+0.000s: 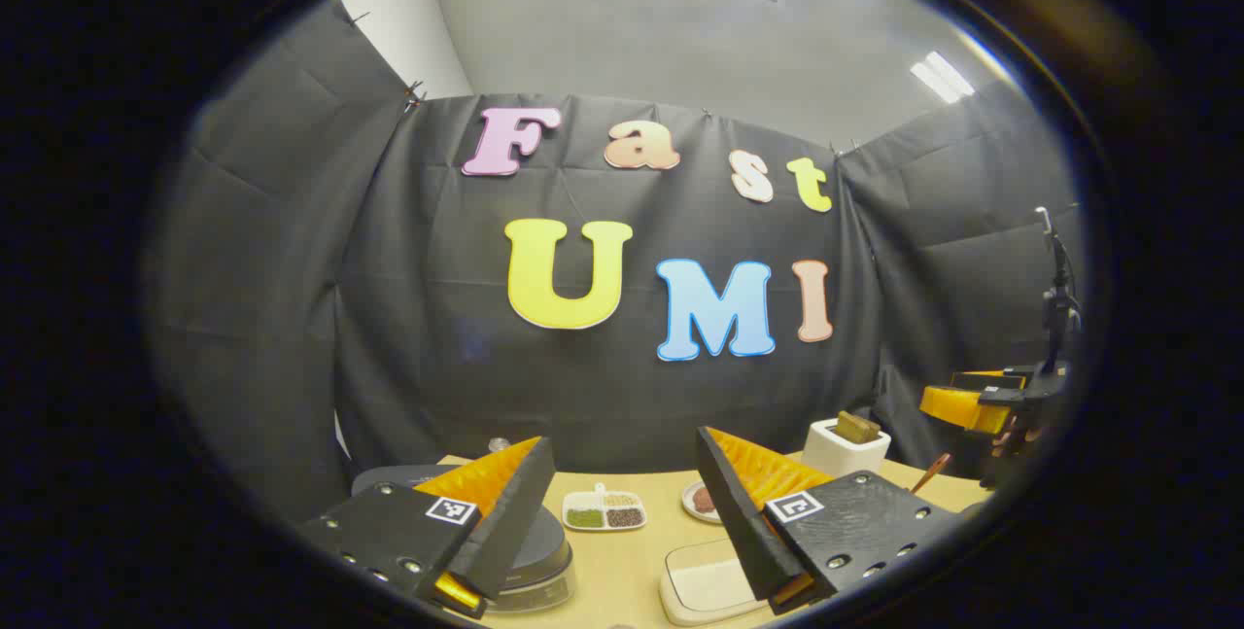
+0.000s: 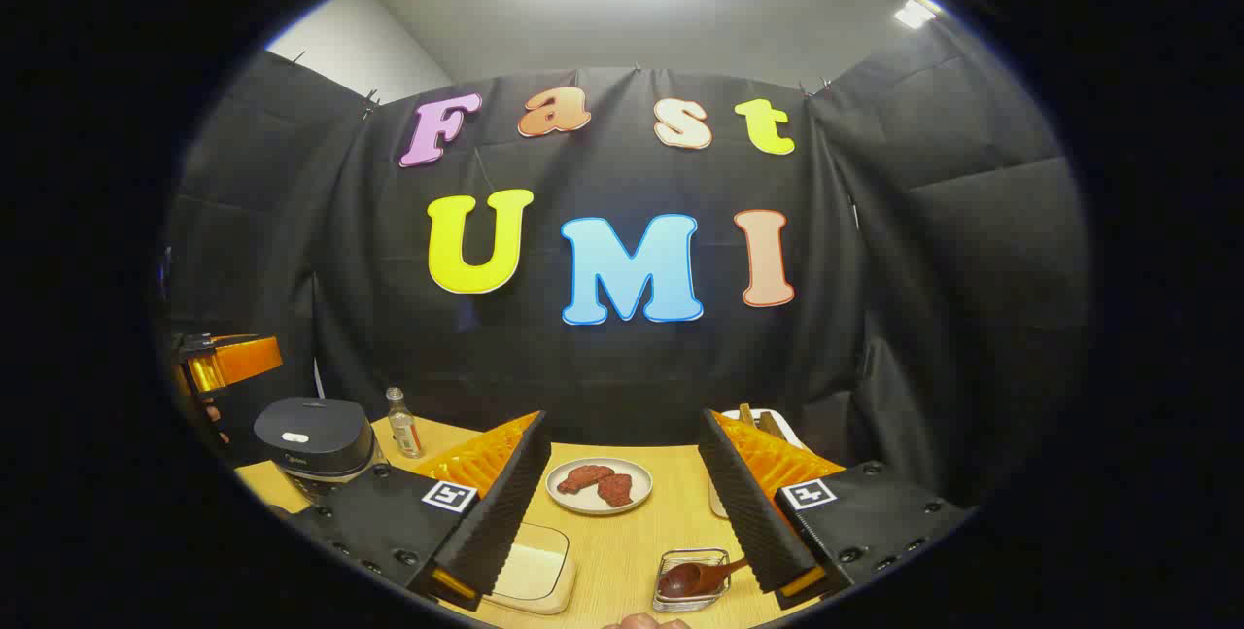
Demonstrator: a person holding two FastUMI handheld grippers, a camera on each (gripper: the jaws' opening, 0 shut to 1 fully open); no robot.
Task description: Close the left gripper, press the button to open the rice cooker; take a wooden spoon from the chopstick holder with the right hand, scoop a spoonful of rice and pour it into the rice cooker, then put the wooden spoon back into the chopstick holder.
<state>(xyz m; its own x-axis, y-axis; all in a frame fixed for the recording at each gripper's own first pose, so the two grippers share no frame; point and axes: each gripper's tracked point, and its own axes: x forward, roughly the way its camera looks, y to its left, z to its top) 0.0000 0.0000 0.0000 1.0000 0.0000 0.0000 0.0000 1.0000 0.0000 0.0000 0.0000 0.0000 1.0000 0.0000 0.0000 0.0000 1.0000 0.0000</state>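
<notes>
The dark rice cooker (image 2: 316, 435) stands at the table's left with its lid down; in the left gripper view the rice cooker (image 1: 544, 561) sits partly behind my left finger. My left gripper (image 1: 622, 459) is open above the table, holding nothing. My right gripper (image 2: 622, 435) is open too, with nothing between its fingers. A wooden spoon (image 2: 705, 573) lies in a small glass dish (image 2: 671, 595) just inside my right finger. The white chopstick holder (image 1: 844, 449) stands at the back right with wooden pieces in it. A shallow white dish of rice (image 2: 530, 566) lies near my left finger.
A plate of meat (image 2: 599, 485) sits mid-table, a small bottle (image 2: 398, 423) beside the cooker, and a divided dish of beans (image 1: 604, 510) behind the cooker. The other gripper (image 1: 972, 405) hovers at the far right, level with the chopstick holder. Black cloth walls the booth.
</notes>
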